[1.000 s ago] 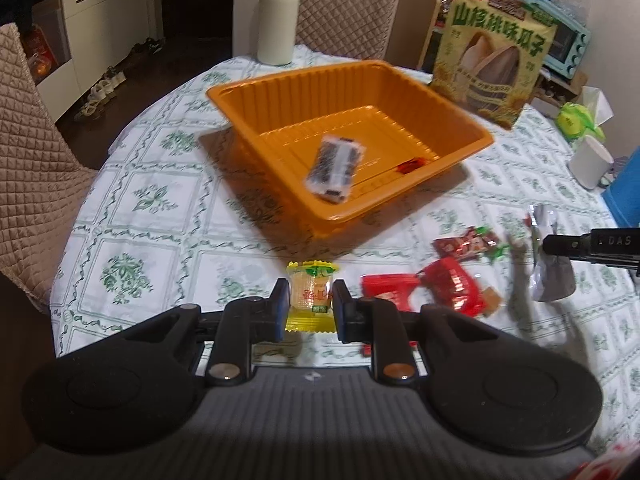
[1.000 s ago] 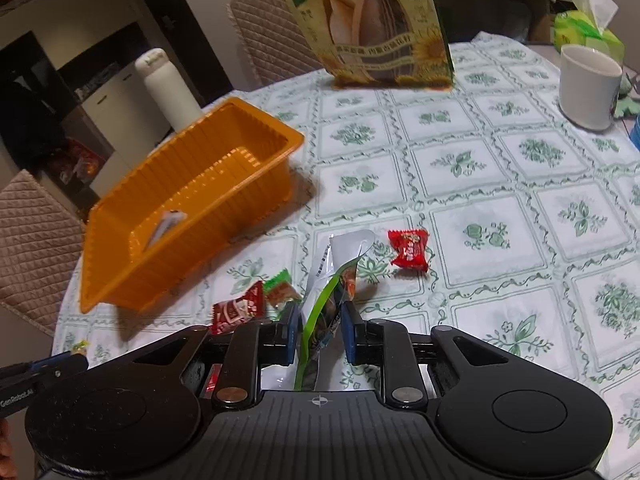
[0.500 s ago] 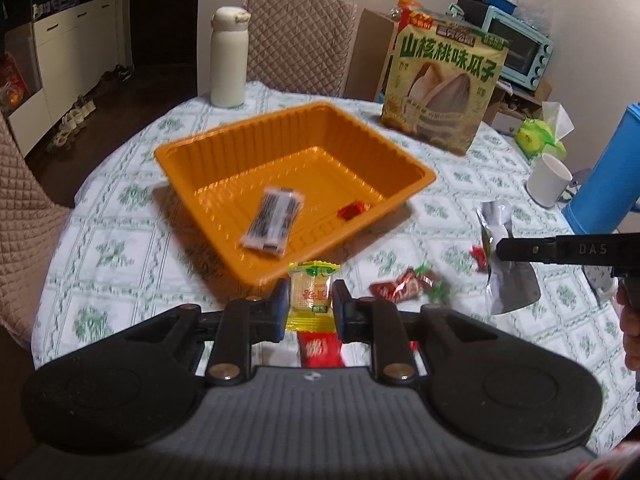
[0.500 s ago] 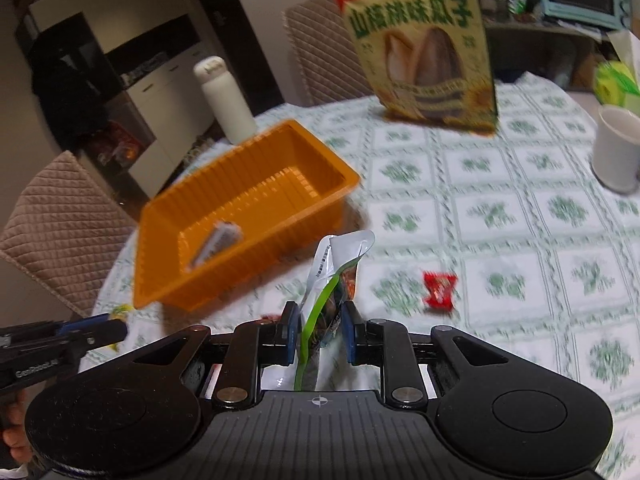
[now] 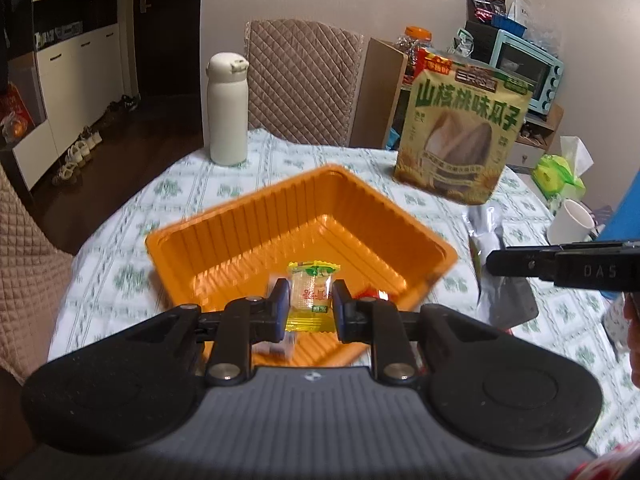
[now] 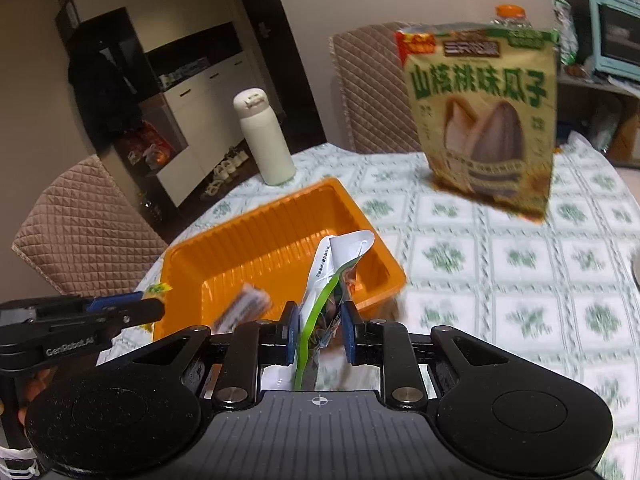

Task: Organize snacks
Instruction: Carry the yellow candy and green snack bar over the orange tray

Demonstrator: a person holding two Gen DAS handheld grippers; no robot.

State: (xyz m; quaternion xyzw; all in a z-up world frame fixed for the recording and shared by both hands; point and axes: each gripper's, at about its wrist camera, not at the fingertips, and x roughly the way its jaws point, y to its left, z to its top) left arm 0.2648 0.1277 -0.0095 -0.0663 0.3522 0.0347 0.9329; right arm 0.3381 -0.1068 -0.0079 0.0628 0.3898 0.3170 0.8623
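Note:
An orange tray [image 5: 248,216] [image 6: 264,240] sits mid-table. My left gripper [image 5: 310,300] is shut on a small yellow snack packet [image 5: 311,296] and holds it in the air over the tray's near side. My right gripper [image 6: 318,330] is shut on a silver and green snack pouch [image 6: 336,264], lifted by the tray's right edge; the left wrist view shows that pouch [image 5: 500,300] hanging from the right gripper's fingers [image 5: 520,262]. A black and white wrapped bar [image 6: 244,306] and a small red candy [image 5: 370,292] lie inside the tray.
A large sunflower-seed bag [image 5: 460,136] [image 6: 488,120] stands beyond the tray, a white bottle [image 5: 226,112] [image 6: 264,140] at the far left. A white mug [image 5: 570,222] and a green tissue pack [image 5: 560,172] stand at the right. Quilted chairs [image 5: 304,80] [image 6: 80,224] ring the table.
Both grippers rose off the table and moved toward the tray with their snacks. The yellow packet now hangs over the tray; the loose red snacks on the cloth have dropped out of view.

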